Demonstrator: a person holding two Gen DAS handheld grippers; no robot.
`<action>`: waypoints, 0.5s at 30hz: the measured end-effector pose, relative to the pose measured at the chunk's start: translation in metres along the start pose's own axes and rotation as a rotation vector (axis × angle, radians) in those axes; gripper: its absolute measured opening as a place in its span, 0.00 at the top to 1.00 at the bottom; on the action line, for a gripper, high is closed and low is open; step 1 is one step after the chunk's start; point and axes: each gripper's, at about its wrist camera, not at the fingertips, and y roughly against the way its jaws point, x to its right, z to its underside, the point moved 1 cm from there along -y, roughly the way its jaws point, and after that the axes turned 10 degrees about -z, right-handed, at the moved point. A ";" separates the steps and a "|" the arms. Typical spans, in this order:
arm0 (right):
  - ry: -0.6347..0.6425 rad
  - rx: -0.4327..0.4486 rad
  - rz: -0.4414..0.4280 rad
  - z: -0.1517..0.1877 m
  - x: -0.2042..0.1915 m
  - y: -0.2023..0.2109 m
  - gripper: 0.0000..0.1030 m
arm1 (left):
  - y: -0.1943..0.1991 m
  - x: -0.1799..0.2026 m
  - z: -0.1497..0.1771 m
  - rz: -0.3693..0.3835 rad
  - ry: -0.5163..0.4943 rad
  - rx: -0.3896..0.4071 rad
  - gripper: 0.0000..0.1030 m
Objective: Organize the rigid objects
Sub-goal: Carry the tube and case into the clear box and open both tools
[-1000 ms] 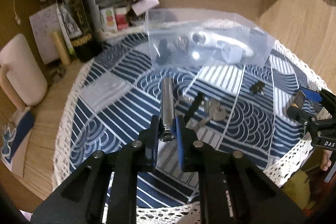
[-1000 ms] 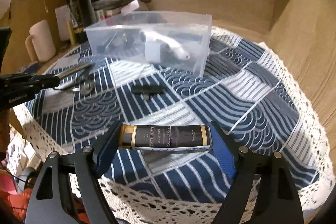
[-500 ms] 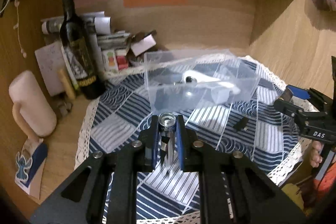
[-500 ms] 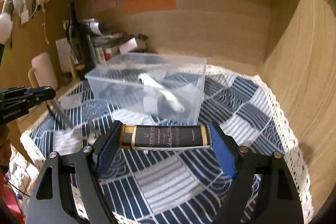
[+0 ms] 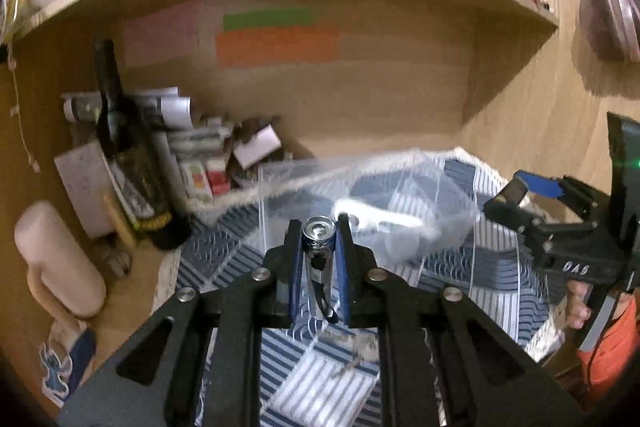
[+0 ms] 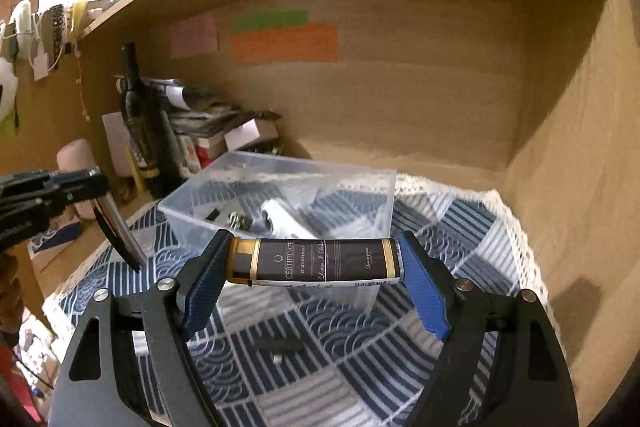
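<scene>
Flashlight [image 5: 318, 241] raised off cloth, silver, cylindrical

A dark labelled box [image 6: 314, 263] is clamped crosswise in the right tongs [image 6: 316, 281], before a clear bin [image 6: 372, 195].

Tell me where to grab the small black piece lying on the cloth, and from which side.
Take the black piece across its narrow width, near the middle, coming straight down. It lies flat on the cloth as a short bar running left to right in the right wrist view; a small stub on its near edge is best avoided.
</scene>
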 end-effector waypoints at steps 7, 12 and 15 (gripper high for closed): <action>0.020 0.001 0.015 -0.026 0.005 -0.020 0.23 | -0.014 -0.006 -0.034 0.004 0.033 0.045 0.86; 0.030 -0.018 0.037 -0.039 0.010 -0.039 0.23 | -0.037 -0.005 -0.043 -0.010 0.036 0.035 0.86; 0.027 -0.048 0.032 -0.042 0.014 -0.054 0.23 | -0.057 -0.003 -0.042 0.002 0.041 0.006 0.86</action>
